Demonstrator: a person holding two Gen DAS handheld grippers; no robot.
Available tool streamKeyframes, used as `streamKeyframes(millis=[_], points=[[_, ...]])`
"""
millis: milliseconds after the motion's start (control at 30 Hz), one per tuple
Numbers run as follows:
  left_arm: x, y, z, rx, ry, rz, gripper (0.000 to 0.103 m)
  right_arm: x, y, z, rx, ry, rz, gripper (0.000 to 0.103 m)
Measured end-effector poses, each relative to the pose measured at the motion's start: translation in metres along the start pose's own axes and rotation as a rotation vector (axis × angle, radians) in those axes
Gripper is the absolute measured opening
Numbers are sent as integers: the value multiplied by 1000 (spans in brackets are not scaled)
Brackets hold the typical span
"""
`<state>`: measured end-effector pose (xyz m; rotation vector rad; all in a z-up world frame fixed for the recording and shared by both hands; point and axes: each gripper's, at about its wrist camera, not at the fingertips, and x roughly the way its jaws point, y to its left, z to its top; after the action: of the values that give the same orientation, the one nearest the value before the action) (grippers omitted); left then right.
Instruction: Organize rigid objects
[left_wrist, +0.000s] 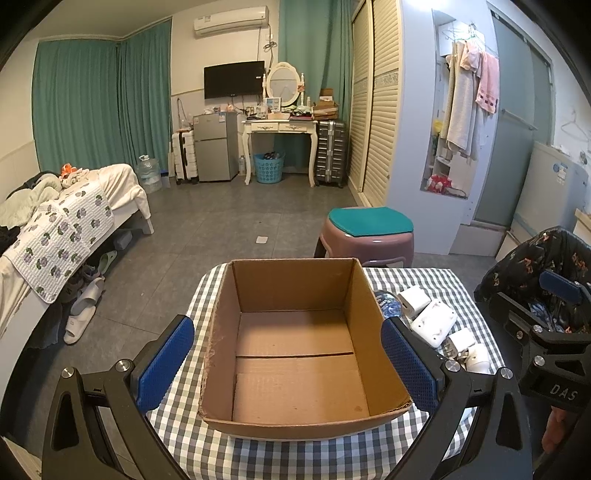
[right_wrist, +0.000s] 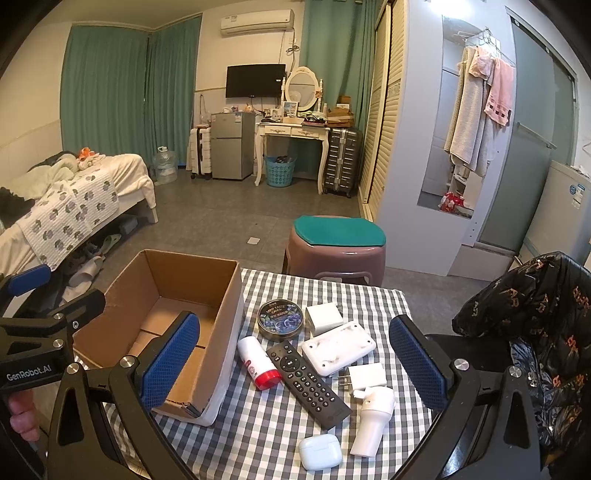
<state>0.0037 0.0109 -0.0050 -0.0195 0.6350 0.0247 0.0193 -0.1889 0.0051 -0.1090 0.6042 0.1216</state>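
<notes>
Left tool (left_wrist: 288, 363): spread wide, straddling the empty cardboard box (left_wrist: 295, 354), likely steadying it.
Right tool (right_wrist: 295, 363): wide, empty, poised above the remote (right_wrist: 306, 384).

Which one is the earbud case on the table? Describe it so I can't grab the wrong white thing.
Start at the cardboard box on the checked tablecloth; the loose items lie to its right. The earbud case is nearest the camera, just beyond the near end of the black remote. It is a small, rounded white pebble, without the prongs of the chargers.
</notes>
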Motion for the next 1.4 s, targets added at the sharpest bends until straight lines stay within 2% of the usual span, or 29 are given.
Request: streamKeyframes(millis=[1400], points=[[-3, 1, 2, 2, -7, 6, 103, -3, 3, 1, -8, -4, 14, 103]])
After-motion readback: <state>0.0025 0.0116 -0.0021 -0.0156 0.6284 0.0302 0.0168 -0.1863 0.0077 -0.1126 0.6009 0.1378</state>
